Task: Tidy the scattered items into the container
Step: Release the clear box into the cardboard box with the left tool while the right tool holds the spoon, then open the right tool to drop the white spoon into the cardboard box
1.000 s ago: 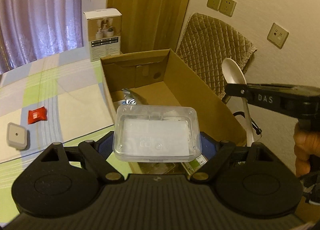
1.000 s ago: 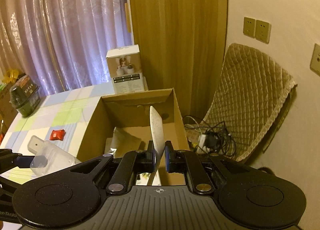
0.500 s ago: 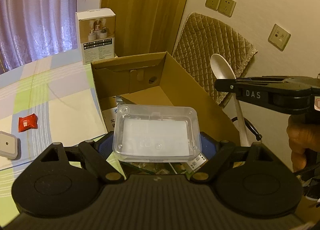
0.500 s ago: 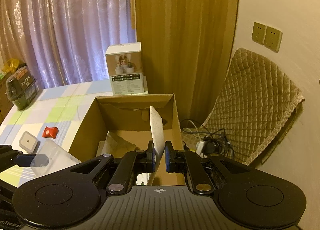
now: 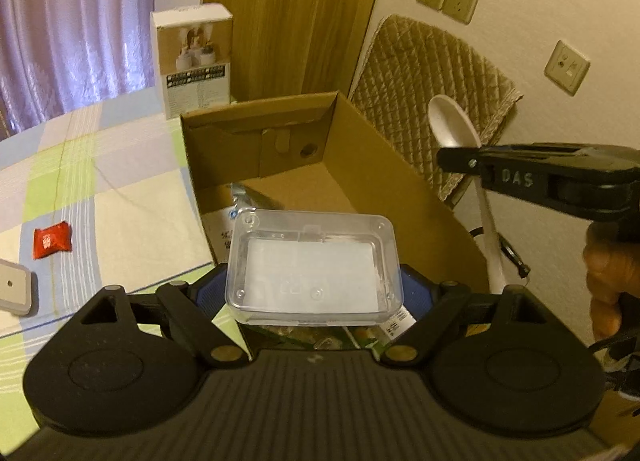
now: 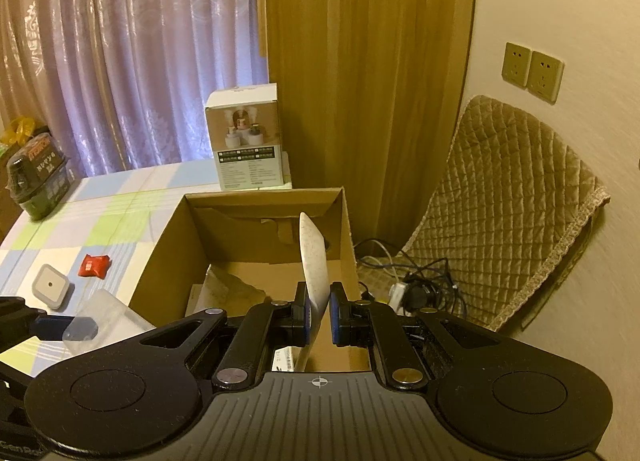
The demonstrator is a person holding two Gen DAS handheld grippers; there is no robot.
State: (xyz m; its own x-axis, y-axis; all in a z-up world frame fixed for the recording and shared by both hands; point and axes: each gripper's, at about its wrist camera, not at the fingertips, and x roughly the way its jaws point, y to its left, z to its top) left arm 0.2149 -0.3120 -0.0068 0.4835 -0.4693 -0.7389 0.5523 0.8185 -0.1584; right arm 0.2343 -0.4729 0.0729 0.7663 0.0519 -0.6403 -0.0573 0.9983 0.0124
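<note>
Left gripper (image 5: 314,293) finger pads mostly hidden behind clear plastic case (image 5: 314,265); case also covers near part of cardboard box (image 5: 360,181) floor; items beneath it too obscured to identify. White square device (image 5: 14,287) cut off by left edge in left wrist view. Spoon (image 6: 314,277) handle end hidden behind right gripper (image 6: 319,315) body. Print on white carton (image 6: 246,141) too small to read

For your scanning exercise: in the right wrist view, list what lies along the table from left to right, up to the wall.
Dark jar → white square device → red packet → cardboard box → tangled cables → quilted chair cover.
</note>
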